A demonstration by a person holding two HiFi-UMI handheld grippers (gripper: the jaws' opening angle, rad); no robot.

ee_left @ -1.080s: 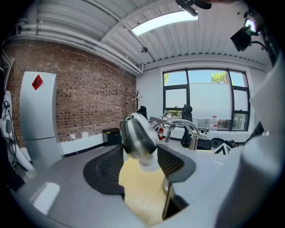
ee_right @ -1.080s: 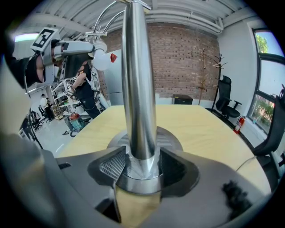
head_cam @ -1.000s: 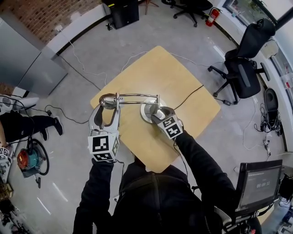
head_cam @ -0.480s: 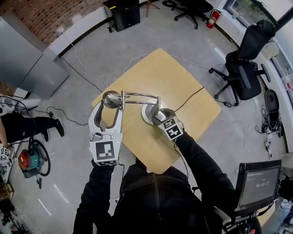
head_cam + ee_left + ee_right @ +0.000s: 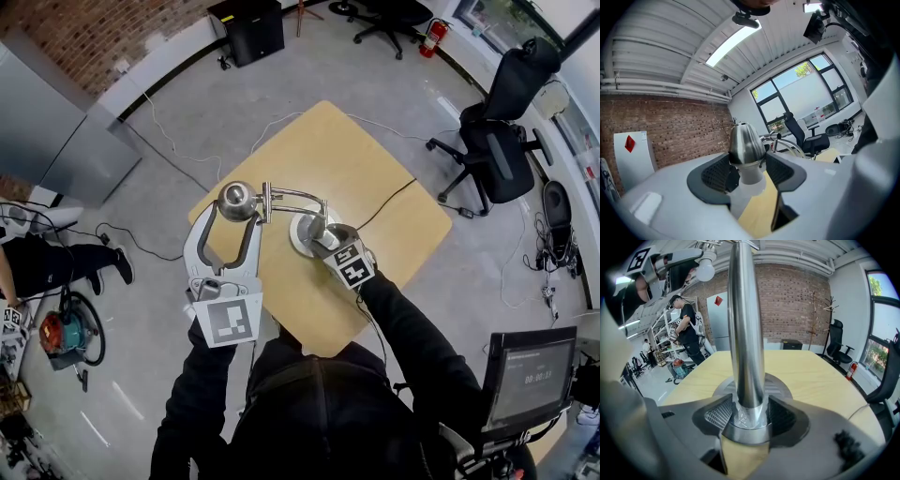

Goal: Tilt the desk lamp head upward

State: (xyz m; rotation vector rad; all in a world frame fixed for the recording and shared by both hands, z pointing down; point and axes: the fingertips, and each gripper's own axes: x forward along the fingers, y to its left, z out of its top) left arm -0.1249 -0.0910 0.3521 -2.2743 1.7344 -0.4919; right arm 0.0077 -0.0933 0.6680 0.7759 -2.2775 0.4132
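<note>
A chrome desk lamp stands on the wooden table (image 5: pixel 394 197). Its round base (image 5: pixel 302 228) carries an upright pole (image 5: pixel 745 333) and a curved arm (image 5: pixel 295 195) that ends in the cone-shaped lamp head (image 5: pixel 236 200). My left gripper (image 5: pixel 232 214) is shut on the lamp head (image 5: pixel 745 140), which has a white bulb (image 5: pixel 751 177) below it, and holds it out past the table's left edge. My right gripper (image 5: pixel 326 236) is shut on the pole just above the base, with its pads (image 5: pixel 718 414) pressed against the pole's foot.
A black cable (image 5: pixel 389 197) runs from the lamp across the table to the floor. Office chairs (image 5: pixel 502 131) stand to the right, and a black cabinet (image 5: pixel 248 23) is at the back. A vacuum (image 5: pixel 66 333) and a seated person's legs (image 5: pixel 56 258) are at the left. A screen (image 5: pixel 525 375) is at the lower right.
My left gripper has risen toward the camera with the lamp head in it, and the arm now looks shorter and steeper. The right gripper has stayed at the pole's foot.
</note>
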